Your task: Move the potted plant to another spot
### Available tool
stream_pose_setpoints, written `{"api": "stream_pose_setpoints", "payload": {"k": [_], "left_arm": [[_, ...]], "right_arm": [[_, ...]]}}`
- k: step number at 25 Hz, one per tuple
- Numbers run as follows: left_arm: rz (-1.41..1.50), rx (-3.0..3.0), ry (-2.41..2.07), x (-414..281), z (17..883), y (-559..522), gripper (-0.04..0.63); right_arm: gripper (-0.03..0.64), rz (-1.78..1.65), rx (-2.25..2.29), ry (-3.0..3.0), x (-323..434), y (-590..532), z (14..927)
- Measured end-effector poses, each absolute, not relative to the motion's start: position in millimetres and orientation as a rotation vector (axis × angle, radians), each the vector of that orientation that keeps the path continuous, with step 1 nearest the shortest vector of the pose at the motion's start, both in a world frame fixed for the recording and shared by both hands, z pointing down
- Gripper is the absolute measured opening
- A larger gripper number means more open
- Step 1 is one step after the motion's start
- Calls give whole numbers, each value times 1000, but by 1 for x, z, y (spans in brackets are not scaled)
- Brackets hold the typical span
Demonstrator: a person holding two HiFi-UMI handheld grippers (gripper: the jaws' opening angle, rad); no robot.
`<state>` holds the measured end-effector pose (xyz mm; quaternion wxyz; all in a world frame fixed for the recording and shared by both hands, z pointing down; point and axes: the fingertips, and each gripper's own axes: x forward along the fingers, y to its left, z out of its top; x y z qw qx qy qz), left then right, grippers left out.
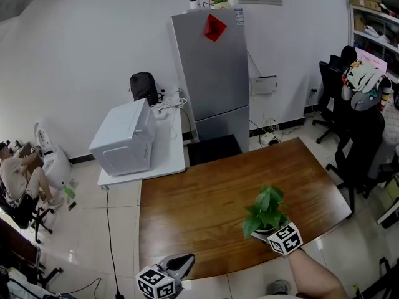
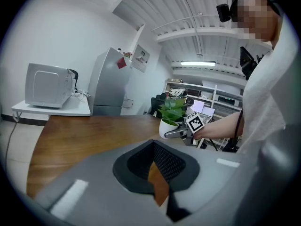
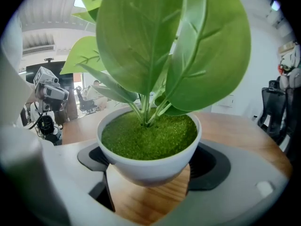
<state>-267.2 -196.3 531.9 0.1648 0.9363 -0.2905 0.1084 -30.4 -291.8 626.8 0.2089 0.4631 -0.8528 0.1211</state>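
Observation:
The potted plant [image 1: 265, 212], green-leaved in a small white pot [image 3: 149, 161], stands near the front right edge of the brown wooden table [image 1: 206, 210]. My right gripper [image 1: 272, 233] comes at it from the front. In the right gripper view its jaws press the pot's two sides, so my right gripper [image 3: 149, 173] is shut on the pot. The left gripper view shows the plant [image 2: 172, 113] with those fingers [image 2: 175, 133] at its base. My left gripper [image 1: 182, 262] hovers at the table's front left edge, holding nothing. Only a thin sliver of wood shows between the jaws of my left gripper [image 2: 157, 171].
A white microwave [image 1: 124, 139] sits on a white side table behind the wooden table, beside a grey fridge [image 1: 215, 73]. Black office chairs [image 1: 358, 145] stand to the right. A person sits at the far left [image 1: 19, 179]. A cable runs along the floor at left.

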Motion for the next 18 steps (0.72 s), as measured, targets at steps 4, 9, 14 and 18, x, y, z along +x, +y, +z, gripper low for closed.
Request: {"api": "stream_pose_setpoints", "payload": {"k": [4, 9, 14, 18], "left_arm": [[332, 2648, -829, -210, 530, -189, -6], [323, 2614, -867, -142, 529, -187, -6], [302, 2610, -892, -66, 522, -182, -6], [321, 2605, -897, -20, 520, -173, -6]], "right_arm": [[472, 342, 1272, -2376, 24, -288, 625], [472, 322, 1215, -2394, 84, -293, 621], [472, 318, 1163, -2403, 149, -296, 623], [472, 315, 1152, -2416, 190, -294, 618]]}}
